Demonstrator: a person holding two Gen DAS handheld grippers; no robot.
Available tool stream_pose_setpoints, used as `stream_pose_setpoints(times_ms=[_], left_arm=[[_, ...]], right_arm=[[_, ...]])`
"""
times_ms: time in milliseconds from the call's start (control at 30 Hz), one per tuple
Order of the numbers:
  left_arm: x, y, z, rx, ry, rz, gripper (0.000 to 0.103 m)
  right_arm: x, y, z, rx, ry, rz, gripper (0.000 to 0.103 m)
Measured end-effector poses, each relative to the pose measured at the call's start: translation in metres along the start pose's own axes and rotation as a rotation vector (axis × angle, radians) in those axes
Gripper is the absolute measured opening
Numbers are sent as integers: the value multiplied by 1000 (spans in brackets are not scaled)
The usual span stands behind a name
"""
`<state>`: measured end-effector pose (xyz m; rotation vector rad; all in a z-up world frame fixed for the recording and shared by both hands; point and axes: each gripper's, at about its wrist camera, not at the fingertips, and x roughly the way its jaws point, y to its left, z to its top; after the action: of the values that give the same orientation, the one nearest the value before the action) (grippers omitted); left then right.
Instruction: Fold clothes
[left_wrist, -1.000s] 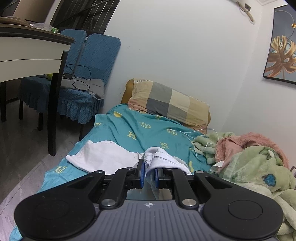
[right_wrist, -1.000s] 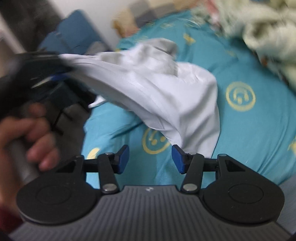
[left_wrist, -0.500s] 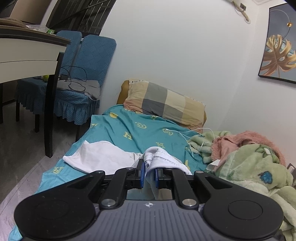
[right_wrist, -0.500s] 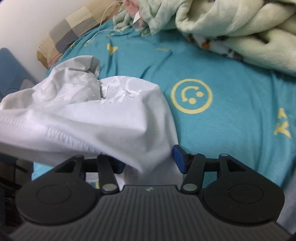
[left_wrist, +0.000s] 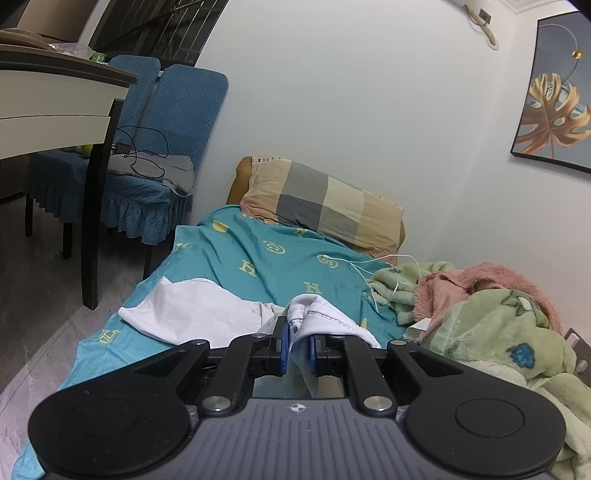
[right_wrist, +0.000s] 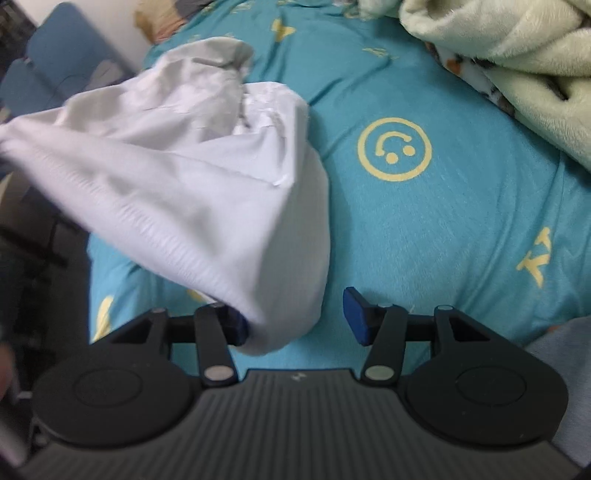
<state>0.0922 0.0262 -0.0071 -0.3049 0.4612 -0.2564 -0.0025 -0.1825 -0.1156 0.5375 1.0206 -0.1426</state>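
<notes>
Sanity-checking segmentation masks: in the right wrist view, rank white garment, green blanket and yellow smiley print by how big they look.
1. white garment: largest, though it hangs close to the camera, which inflates it.
2. green blanket: smaller here, but cut off by the frame edge, so its true size is unsure.
3. yellow smiley print: clearly smallest.

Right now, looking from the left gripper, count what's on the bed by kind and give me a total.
White garment: 1
Pillow: 1
Green blanket: 1
Pink blanket: 1
White cable: 1
Total: 5
</notes>
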Motion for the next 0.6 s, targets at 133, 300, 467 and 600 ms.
stream_pose_setpoints(times_ms=[133,300,467,600], left_arm=[[-3,3,1,-15,9,-18,11],[-7,4,1,-15,11,-24,11],[-8,1,0,-3,7,-24,11],[-8,1,0,2,4,-23,11]], right_arm=[[-28,-1,-9,-38,-46,37,55],[-44,3,-23,-19,-88,94,55],[-29,20,-24,14,-131,90,56],[-14,46,-26,-3,-192,40,54]])
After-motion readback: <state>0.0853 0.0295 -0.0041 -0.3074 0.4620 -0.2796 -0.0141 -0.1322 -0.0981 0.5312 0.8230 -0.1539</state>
